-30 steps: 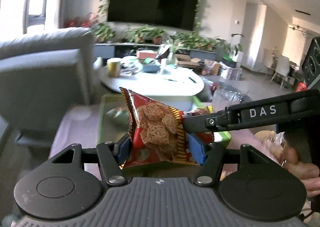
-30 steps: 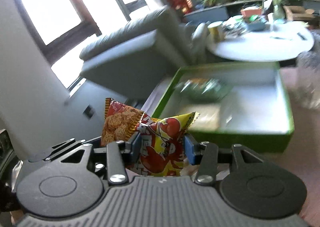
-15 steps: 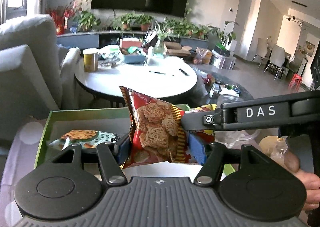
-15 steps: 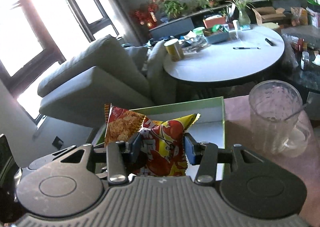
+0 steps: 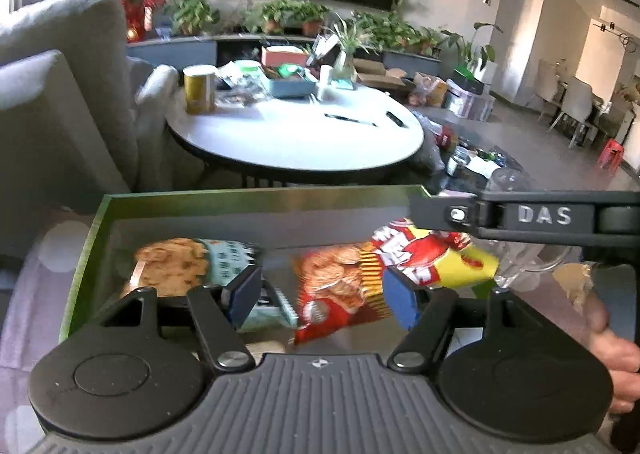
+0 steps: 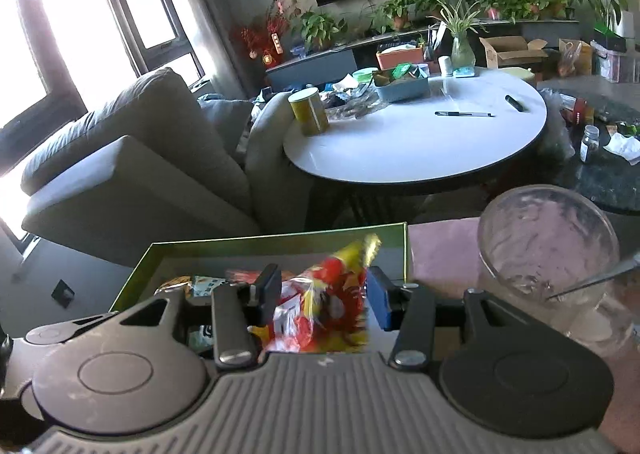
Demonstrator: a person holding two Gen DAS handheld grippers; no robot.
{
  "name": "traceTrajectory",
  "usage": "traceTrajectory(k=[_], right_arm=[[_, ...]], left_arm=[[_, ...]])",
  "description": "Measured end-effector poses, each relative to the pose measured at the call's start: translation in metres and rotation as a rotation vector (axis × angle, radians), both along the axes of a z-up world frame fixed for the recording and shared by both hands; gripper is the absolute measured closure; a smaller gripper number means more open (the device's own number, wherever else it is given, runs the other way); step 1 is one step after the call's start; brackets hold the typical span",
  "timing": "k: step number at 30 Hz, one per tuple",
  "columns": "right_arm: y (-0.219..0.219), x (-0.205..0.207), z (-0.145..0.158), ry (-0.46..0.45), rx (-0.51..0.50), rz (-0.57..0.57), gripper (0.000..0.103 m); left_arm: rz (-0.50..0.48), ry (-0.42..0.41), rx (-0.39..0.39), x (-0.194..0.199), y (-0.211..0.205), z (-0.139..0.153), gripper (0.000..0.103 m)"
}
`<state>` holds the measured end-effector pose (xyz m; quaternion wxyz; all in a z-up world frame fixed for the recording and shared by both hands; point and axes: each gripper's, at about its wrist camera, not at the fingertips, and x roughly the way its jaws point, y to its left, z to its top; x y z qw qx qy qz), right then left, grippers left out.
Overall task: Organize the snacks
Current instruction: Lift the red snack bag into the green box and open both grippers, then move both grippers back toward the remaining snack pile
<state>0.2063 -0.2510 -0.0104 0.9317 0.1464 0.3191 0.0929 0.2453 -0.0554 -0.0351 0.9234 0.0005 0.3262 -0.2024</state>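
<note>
Left hand-held gripper [image 5: 320, 294] over the green tray [image 5: 86, 250], fingers spread wide; red snack bag [image 5: 340, 286] sits loose and blurred between them, touching neither pad clearly. Teal snack bag [image 5: 188, 266] lies in the tray, left of the red one. Right hand-held gripper [image 6: 322, 296] also spread apart above the tray; yellow-red snack bag [image 6: 324, 298] blurred between its fingers. Glass mug [image 6: 548, 254] stands just right of the tray on the pink surface [image 6: 440, 254].

My two wrist cameras look forward, close over the green tray [image 5: 96, 222] [image 6: 405, 250]; both share the round table [image 5: 296, 142] [image 6: 420, 146].
</note>
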Motion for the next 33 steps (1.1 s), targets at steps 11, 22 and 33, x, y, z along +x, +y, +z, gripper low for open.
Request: traceTrajectory(k=[11,22,33], right_arm=[[-0.007,-0.059,0.024,-0.158,-0.006,0.024,0.023],[0.001,-0.127,0.008,-0.041,-0.068,0.217,0.023],[-0.017,-0.129,-0.037,0.154,-0.146,0.29,0.022]], left_arm=[[-0.001,-0.06,-0.014,-0.079,0.042,0.029,0.026],[-0.046,0.021,-0.05,-0.16,0.057,0.015,0.019],[-0.148,0.078,0.036,-0.206,0.02,0.004,0.02]])
